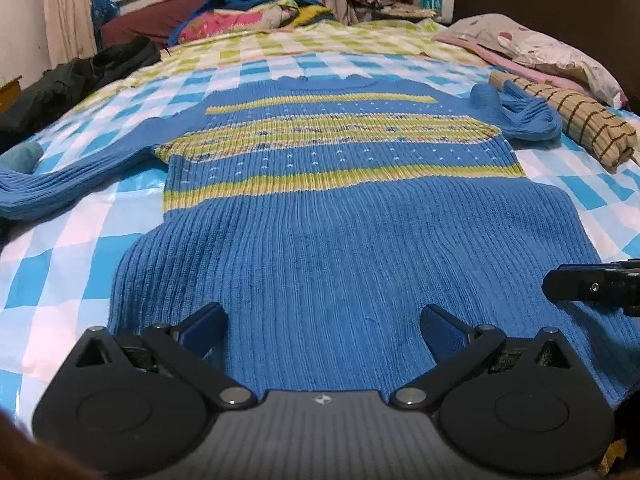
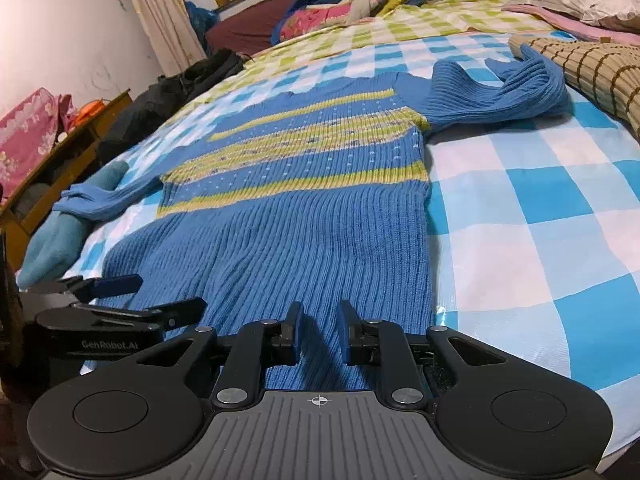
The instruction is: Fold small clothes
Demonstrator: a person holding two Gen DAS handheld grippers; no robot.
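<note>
The left gripper (image 1: 322,330) hovers over the hem of the blue sweater (image 1: 340,220), jaws wide apart. The sweater lies flat on the checkered bed (image 1: 80,248), sleeves spread. Only the right wrist view shows the right gripper (image 2: 319,330) with its jaws narrowly apart over the hem, not clamped on it, and a teal cloth (image 2: 56,236) under the far sleeve.
</note>
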